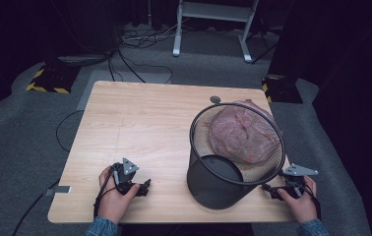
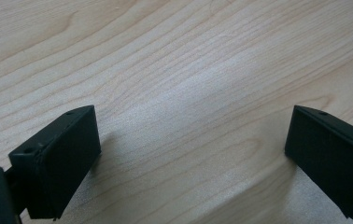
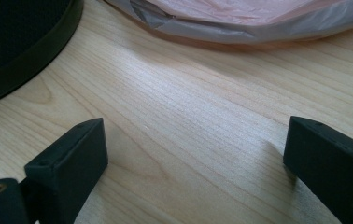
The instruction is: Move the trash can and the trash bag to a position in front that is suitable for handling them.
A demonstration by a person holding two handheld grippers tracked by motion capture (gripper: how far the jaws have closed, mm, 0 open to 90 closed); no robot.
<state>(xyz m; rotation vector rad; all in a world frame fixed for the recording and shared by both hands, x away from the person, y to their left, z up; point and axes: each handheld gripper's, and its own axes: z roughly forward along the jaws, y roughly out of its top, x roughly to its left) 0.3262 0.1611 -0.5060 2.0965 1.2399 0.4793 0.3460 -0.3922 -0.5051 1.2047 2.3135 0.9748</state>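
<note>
Right of centre on the bench, a black mesh bin stands before a pink bag. Both claws, left and right, rest open, empty. Best approach: reach the bag around the bin.

We saw a wide bare stretch of the counter on its left and far side, where a hand could pass freely. The black mesh bin stood on the right half, near the front edge, and it blocked the way between the two hands. Behind the bin lay a pink plastic bag, just beside it, closing the far right part. The left claw had free wood before its open jaws. The right claw had only a narrow strip, with the bin close on one side and the bag ahead.
</note>
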